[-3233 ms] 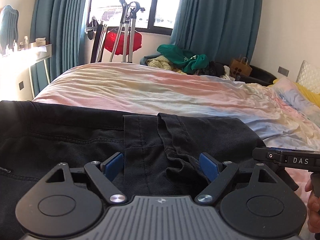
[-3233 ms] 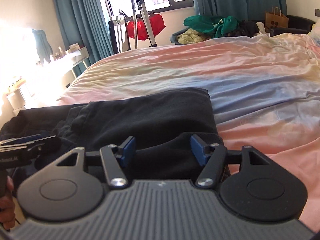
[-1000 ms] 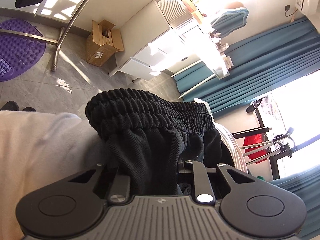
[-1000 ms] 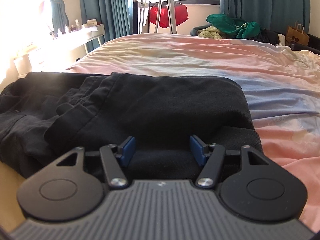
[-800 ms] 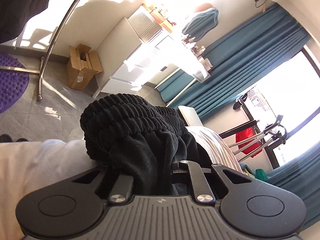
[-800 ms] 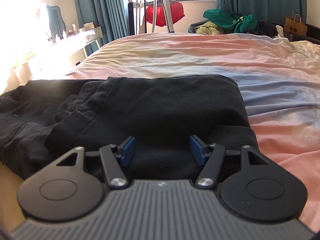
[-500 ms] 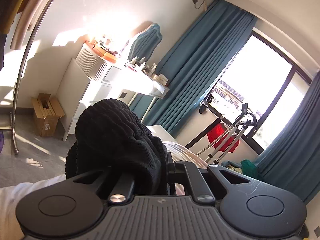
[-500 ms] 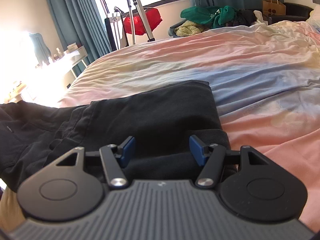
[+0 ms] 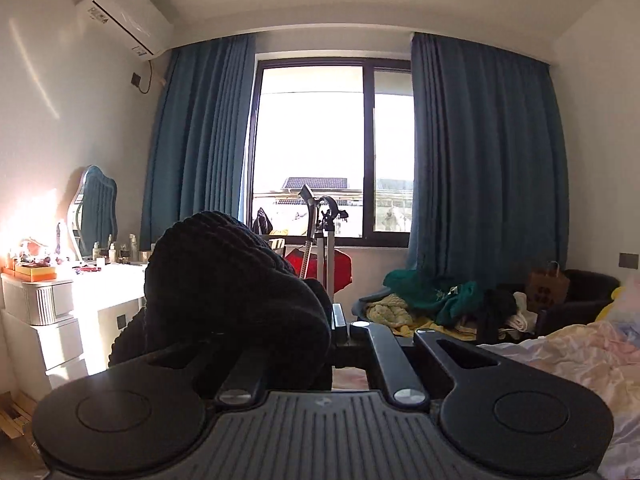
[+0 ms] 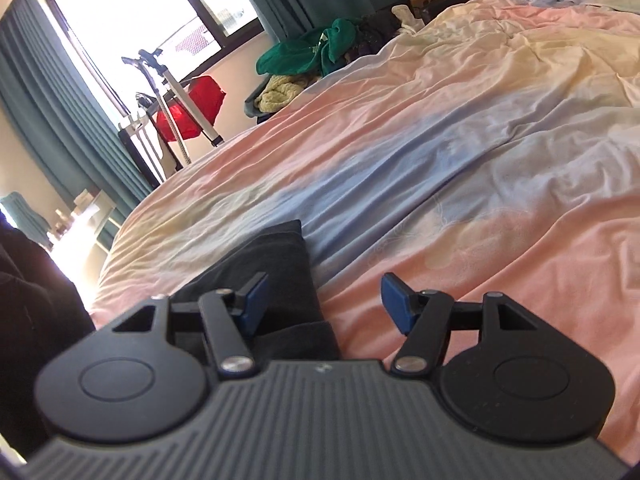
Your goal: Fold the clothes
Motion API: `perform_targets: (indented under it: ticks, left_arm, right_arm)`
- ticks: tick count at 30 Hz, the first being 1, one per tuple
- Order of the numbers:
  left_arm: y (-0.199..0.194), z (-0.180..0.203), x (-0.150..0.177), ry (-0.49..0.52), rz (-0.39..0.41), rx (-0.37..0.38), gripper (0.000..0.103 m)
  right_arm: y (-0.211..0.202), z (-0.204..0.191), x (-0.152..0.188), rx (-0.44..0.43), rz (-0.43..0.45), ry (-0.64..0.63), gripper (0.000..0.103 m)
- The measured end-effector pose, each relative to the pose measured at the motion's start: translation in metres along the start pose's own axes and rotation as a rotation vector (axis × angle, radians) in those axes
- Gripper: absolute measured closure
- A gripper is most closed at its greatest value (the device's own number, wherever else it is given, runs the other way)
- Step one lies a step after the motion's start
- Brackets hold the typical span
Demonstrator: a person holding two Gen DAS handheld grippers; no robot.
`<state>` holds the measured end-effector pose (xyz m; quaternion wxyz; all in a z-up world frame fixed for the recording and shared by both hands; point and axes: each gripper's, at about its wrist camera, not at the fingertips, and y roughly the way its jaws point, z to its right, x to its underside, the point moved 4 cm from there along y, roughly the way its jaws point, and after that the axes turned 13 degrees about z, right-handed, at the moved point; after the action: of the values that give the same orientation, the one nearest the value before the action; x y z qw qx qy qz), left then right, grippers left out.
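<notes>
The left gripper (image 9: 316, 344) clamps the black trousers (image 9: 224, 280) above the bed (image 10: 440, 160) for folding; the right gripper (image 10: 324, 304) gapes.

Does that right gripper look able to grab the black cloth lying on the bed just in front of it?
Probably yes. The right gripper is open, and the black cloth lies on the bed partly between its fingers, toward the left one. Nothing blocks it; it may need a slight shift left.
</notes>
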<state>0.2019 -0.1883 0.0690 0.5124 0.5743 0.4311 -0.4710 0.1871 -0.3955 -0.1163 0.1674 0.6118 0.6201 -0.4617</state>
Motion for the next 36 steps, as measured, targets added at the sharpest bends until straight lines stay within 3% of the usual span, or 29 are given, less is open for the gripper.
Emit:
perform_targets:
  ticks: [5, 8, 13, 16, 18, 23, 25, 28, 30, 36]
  left_arm:
    - [0.014, 0.113, 0.044, 0.058, -0.011, 0.158, 0.097]
    - [0.016, 0.171, 0.094, 0.118, -0.095, 0.258, 0.097]
    - [0.017, 0.219, 0.159, 0.227, -0.169, 0.332, 0.096]
    - [0.011, 0.22, 0.178, 0.284, -0.171, 0.375, 0.093]
    - [0.009, 0.213, 0.189, 0.32, -0.188, 0.416, 0.084]
    - [-0.018, 0.195, 0.203, 0.468, -0.199, 0.527, 0.041]
    - [-0.031, 0.182, 0.205, 0.522, -0.194, 0.551, 0.032]
    - [-0.049, 0.158, 0.206, 0.576, -0.209, 0.578, 0.032]
    - [-0.061, 0.142, 0.206, 0.613, -0.219, 0.596, 0.032]
    - [-0.053, 0.074, 0.201, 0.508, -0.306, 0.516, 0.03]
  right_arm:
    - [-0.002, 0.023, -0.014, 0.034, 0.034, 0.078, 0.039]
    - [-0.002, 0.042, -0.022, 0.055, 0.047, 0.139, 0.038]
    - [-0.004, 0.074, -0.033, 0.072, 0.07, 0.263, 0.038]
    - [-0.001, 0.085, -0.033, 0.044, 0.054, 0.342, 0.038]
    - [0.005, 0.081, -0.028, 0.009, 0.023, 0.366, 0.038]
    - [0.011, 0.059, -0.022, -0.128, -0.03, 0.371, 0.038]
    - [0.01, 0.049, -0.022, -0.185, -0.034, 0.361, 0.038]
    - [0.006, 0.034, -0.024, -0.234, -0.027, 0.331, 0.032]
    - [0.004, 0.025, -0.026, -0.267, -0.022, 0.311, 0.017]
    - [0.008, -0.006, -0.017, -0.3, -0.092, 0.171, 0.014]
